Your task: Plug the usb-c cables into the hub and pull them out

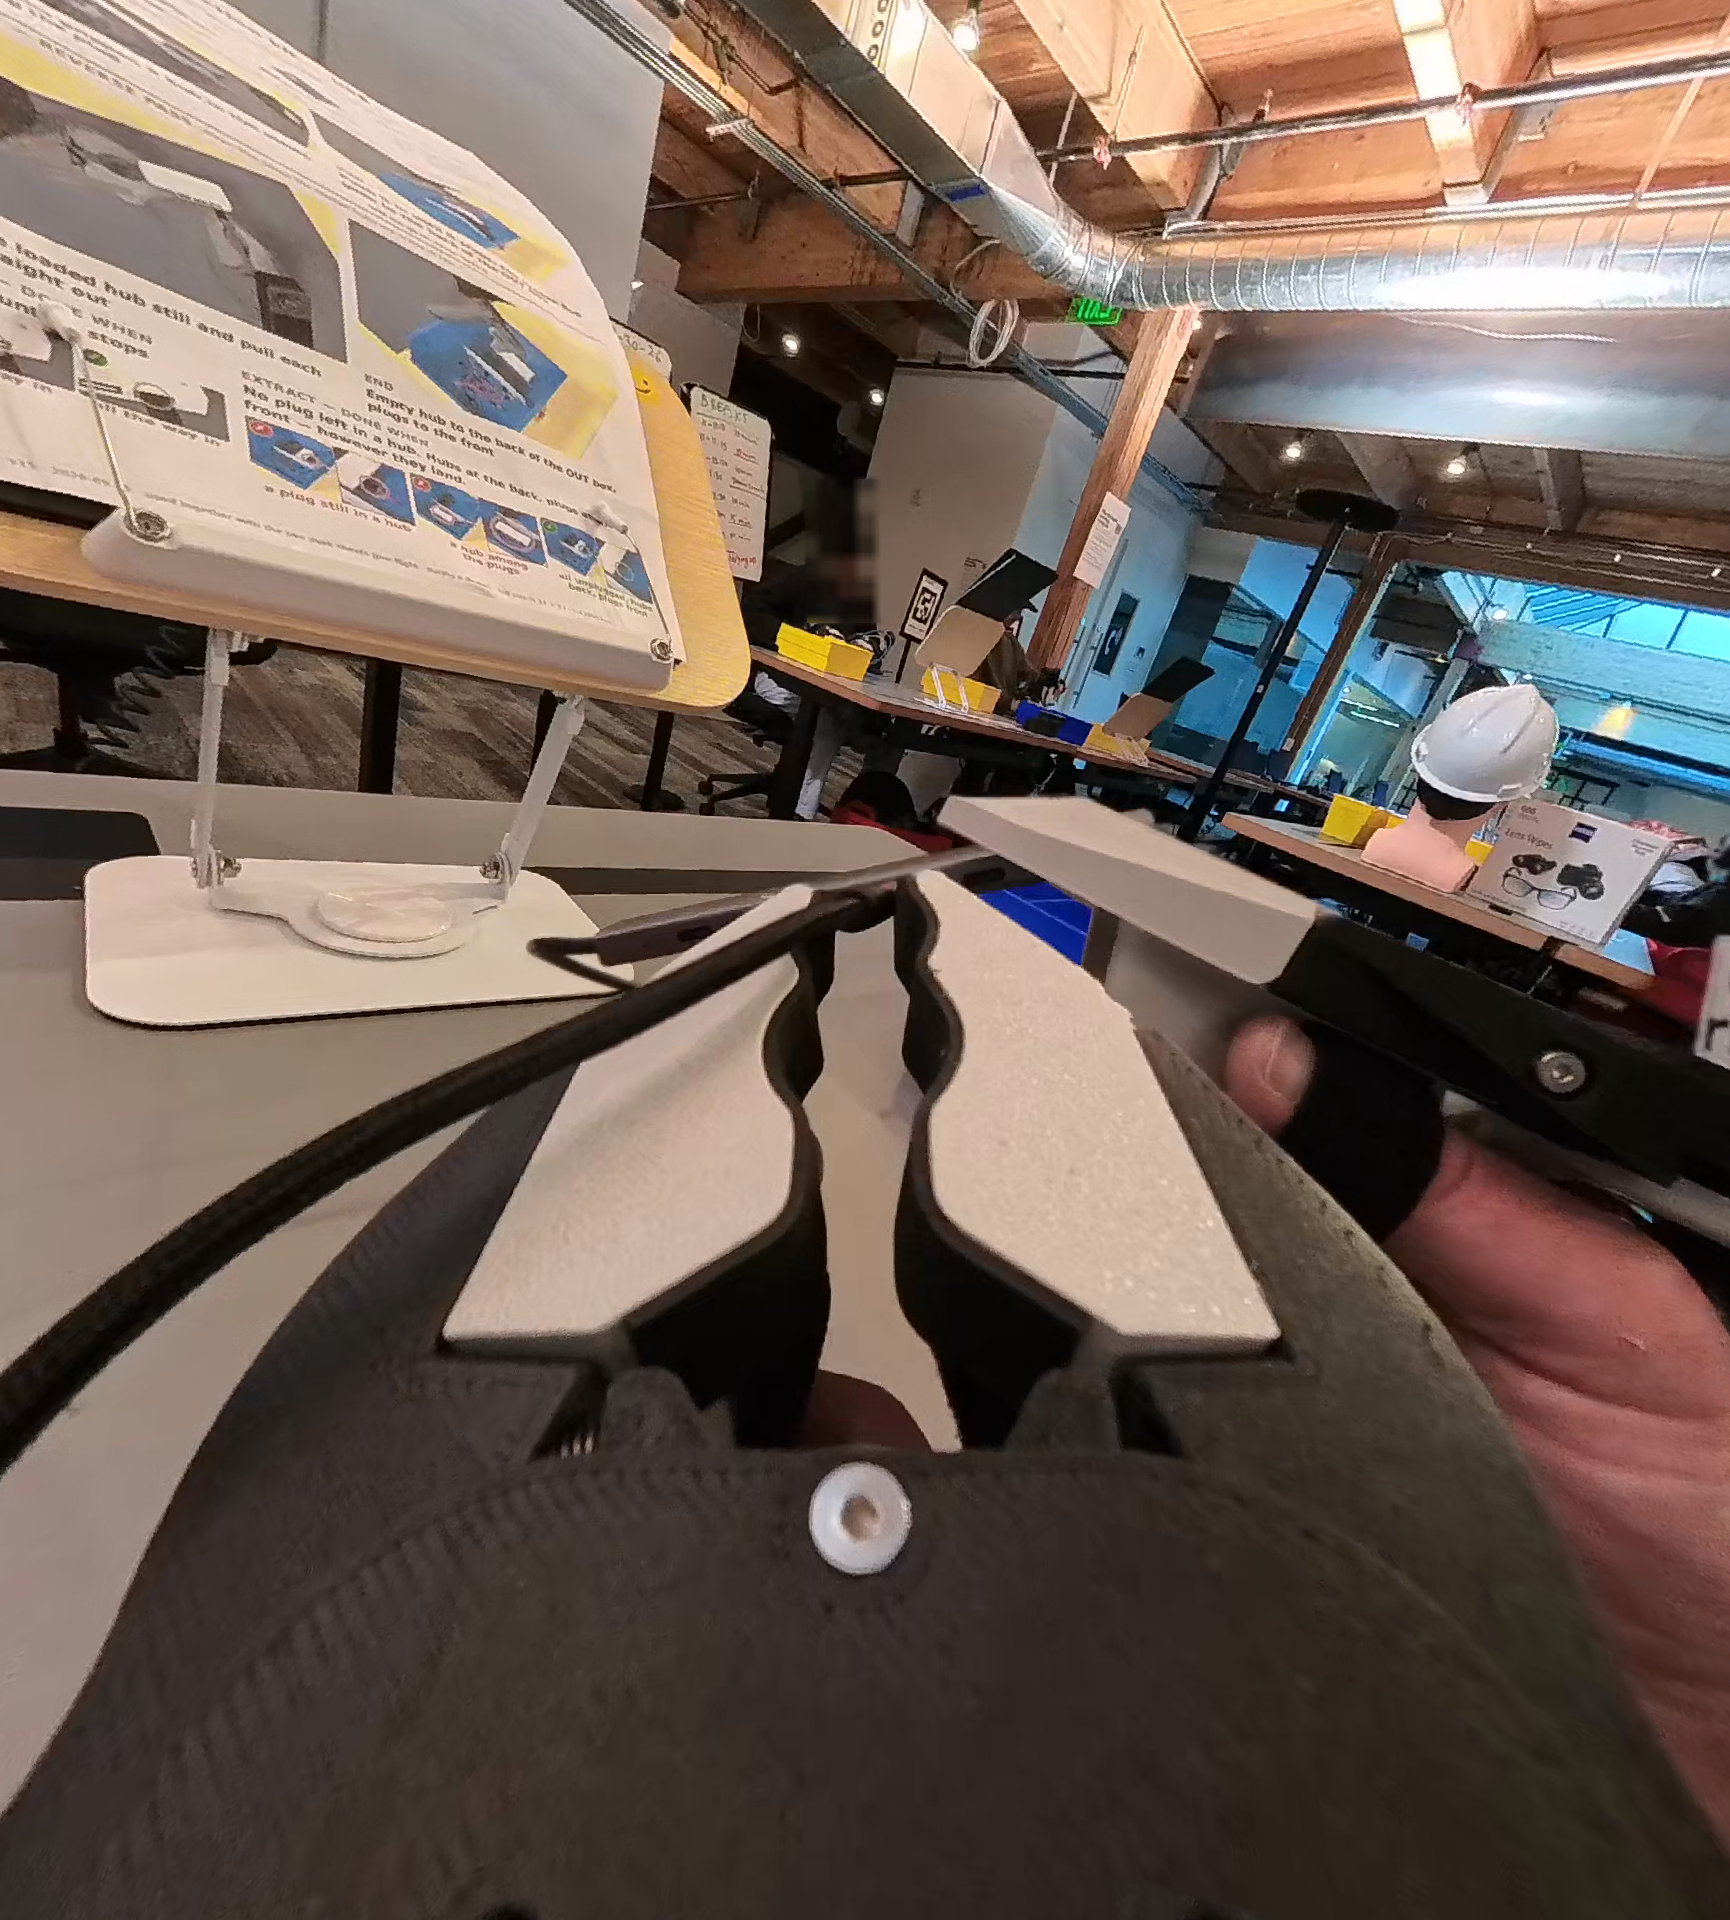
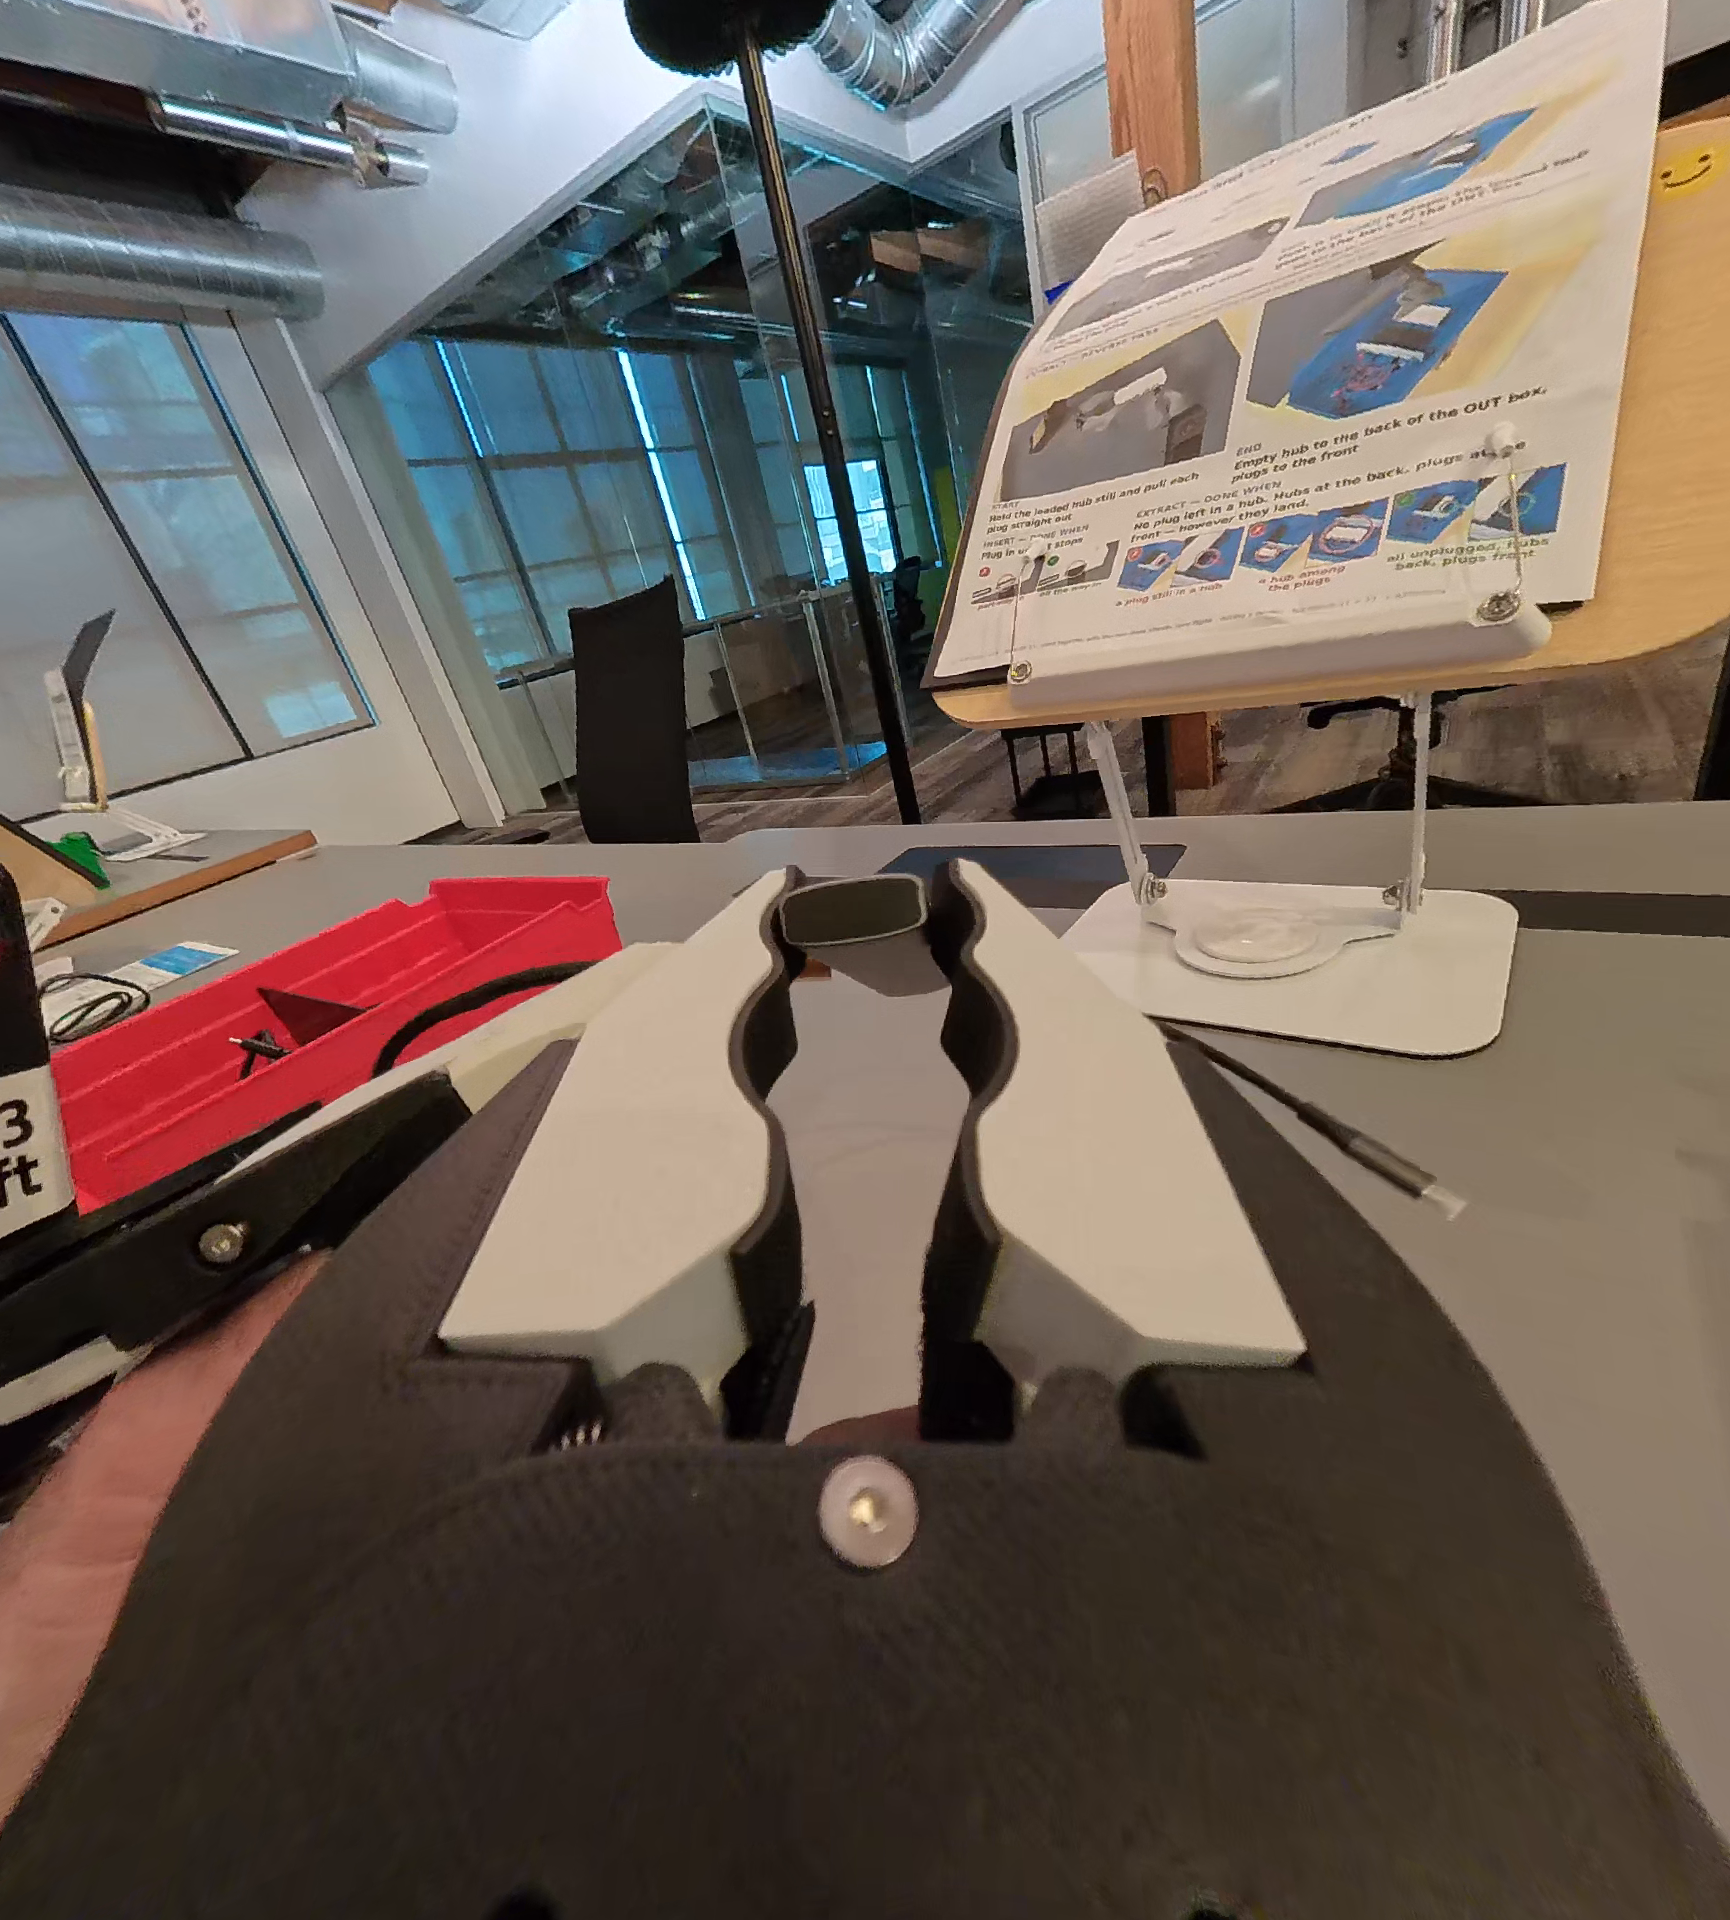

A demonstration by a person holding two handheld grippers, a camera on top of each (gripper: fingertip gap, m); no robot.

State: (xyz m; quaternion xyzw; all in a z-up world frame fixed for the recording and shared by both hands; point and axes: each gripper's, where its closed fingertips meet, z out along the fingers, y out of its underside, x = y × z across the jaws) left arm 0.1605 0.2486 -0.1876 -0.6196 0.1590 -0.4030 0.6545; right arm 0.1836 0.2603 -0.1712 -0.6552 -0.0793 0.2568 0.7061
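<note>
My left gripper (image 1: 871, 902) is shut on a black braided USB-C cable (image 1: 341, 1164) that runs in from the lower left to its fingertips. Just past the tips lies a slim grey hub (image 1: 679, 930), held level above the grey table. My right gripper (image 1: 975, 862) comes in from the right and grips the hub. In the right wrist view, my right gripper (image 2: 856, 914) is shut on the hub (image 2: 850, 906), seen end-on. The left gripper (image 2: 487, 1060) reaches in from the left. The plug's meeting with the hub is hidden by the fingers.
A white document stand (image 1: 321, 945) with an instruction sheet stands at the back of the table (image 2: 1567, 1351). A red tray (image 2: 321, 997) with bits of cable sits to the left. A second cable with a silver plug (image 2: 1401, 1184) lies on the right. A blue bin (image 1: 1048, 920) shows behind the hub. Left and right tips are no more than a few centimetres apart.
</note>
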